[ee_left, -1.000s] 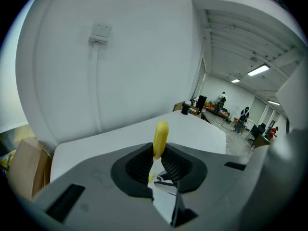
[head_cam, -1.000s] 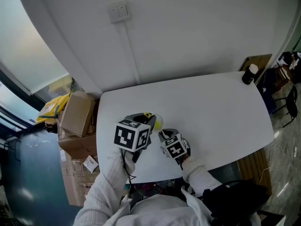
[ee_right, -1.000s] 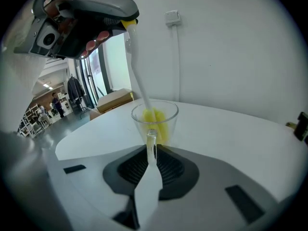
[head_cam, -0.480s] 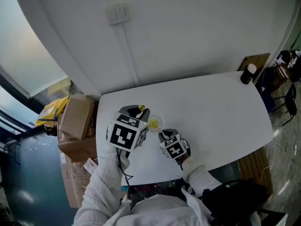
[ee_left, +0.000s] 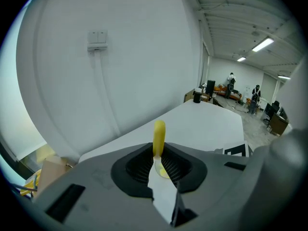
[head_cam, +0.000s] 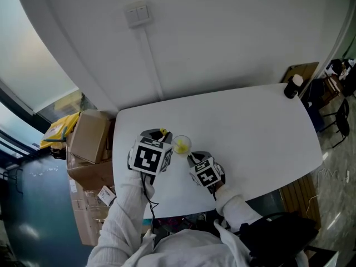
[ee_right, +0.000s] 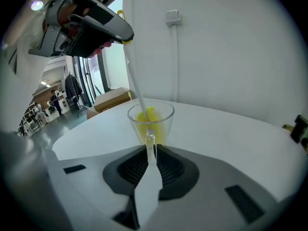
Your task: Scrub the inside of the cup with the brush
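White bench: 1 clear cup stands upright on it near the front left, between the 2 hand-held grippers. Right hand-held gripper: jaws pinched on the cup's glass handle, bracing the cup against the bench. Left hand-held gripper: jaws clamped on the top of the brush, which slants down into the cup. The yellow head sits inside, low, against the wall. Judgement: pick-up and insertion are done and scrubbing is in hand. How much of the inner wall has been covered cannot be told. Left to do: work round the wall and base, then lift the brush out.
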### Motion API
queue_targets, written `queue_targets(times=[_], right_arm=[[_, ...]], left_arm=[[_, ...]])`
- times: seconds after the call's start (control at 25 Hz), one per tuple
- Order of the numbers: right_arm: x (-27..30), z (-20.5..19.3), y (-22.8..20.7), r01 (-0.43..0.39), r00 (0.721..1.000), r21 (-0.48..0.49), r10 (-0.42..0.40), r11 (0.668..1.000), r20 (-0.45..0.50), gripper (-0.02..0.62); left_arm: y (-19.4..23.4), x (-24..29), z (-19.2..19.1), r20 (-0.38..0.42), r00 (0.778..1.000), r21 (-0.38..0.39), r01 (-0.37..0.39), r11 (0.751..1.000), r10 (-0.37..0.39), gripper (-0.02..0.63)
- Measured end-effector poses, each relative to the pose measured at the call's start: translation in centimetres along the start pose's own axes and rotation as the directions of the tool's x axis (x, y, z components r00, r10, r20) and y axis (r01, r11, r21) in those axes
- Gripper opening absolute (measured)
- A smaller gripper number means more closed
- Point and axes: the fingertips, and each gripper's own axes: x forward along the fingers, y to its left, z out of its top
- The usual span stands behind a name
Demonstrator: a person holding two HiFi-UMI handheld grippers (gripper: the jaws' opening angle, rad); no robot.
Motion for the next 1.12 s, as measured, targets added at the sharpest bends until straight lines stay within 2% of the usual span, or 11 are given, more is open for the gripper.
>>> queue_targets(times=[0.16, 0.36, 0.44, 0.84, 1.12], right_arm=[[0.1, 0.0, 0.0, 0.003, 1.0, -0.005, -0.003, 1.0, -0.008, 0.106], [0.0, 0.0, 0.0, 0.007, 1.0, -0.002, -0.007, 1.0, -0.013, 0.106], [0.1, 0.0, 0.0, 0.006, 1.0, -0.001, -0.006, 1.0, -0.013, 0.106], [0.0, 0.1, 0.0, 0.001, 1.0, -0.006, -0.001, 1.0, -0.012, 0.106], [0.1, 0.1, 0.0, -0.001, 1.0, -0.01, 0.0, 1.0, -0.012, 0.106]], left_arm=[[-1.0, -1.1, 1.0, 0.034, 0.999, 0.025, 0.012, 1.0, -0.013, 0.054], [-1.1, -4.3, 5.2, 0.139, 0.99, 0.08, -0.018, 0.997, 0.007, 0.054], [-0.9, -5.1, 6.2, 0.158, 0.987, 0.095, -0.02, 0.995, 0.004, 0.054], [0.4, -2.0, 2.5, 0.083, 0.995, 0.096, -0.059, 0.994, 0.051, 0.058], [1.5, 0.5, -0.1, 0.039, 0.996, 0.066, -0.08, 0.995, 0.077, 0.067]])
